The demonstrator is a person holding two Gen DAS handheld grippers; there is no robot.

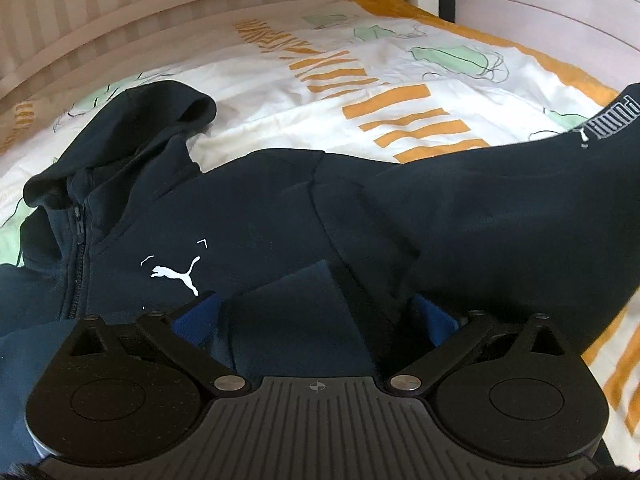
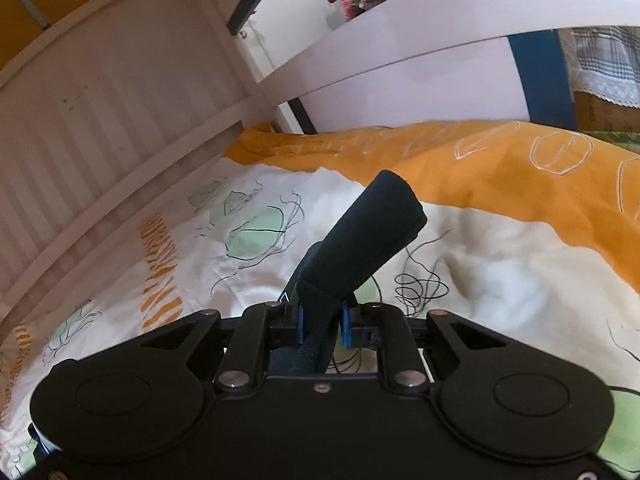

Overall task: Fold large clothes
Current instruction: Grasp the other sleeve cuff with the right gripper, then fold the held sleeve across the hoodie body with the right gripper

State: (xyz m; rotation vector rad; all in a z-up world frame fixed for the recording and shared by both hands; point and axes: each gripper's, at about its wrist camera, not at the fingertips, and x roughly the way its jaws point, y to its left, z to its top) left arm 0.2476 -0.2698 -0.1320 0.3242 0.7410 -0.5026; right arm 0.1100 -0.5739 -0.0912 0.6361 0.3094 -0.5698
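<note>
Navy fleece hoodie [image 1: 256, 216] lies spread on the bed [image 1: 400, 80], front up, zip and white chest logo [image 1: 176, 274] showing, hood [image 1: 132, 128] toward the slatted bed frame [image 1: 120, 20]. The patterned white, orange and green duvet is the only support under it.

Left gripper [image 1: 316, 320]: jaws stand spread, with a fold of dark cloth lying between the blue pads [image 1: 204, 312]. The pads do not visibly press on it, so no grip is recorded here. This gripper sits low over the chest panel, just beside the logo.

Right gripper [image 2: 320, 326]: jaws pinched on the sleeve [image 2: 360, 240], blue pads tight against the fabric on both sides. The cuff end stands up and forward beyond the pads, clear of the duvet [image 2: 260, 260].

Governing relation: in the left view the sleeve [image 1: 520, 200] runs as one long band from the shoulder out to the right, its lettered end [image 1: 608, 120] raised. Its long axis thus lies across the body of the garment, with the held end well apart from the zip line.

Judgement: the next move probably calls for carrying that end back along this axis, over the chest. The right hand has the sleeve; the left hand is nearer the torso and is best placed to pin it.
</note>
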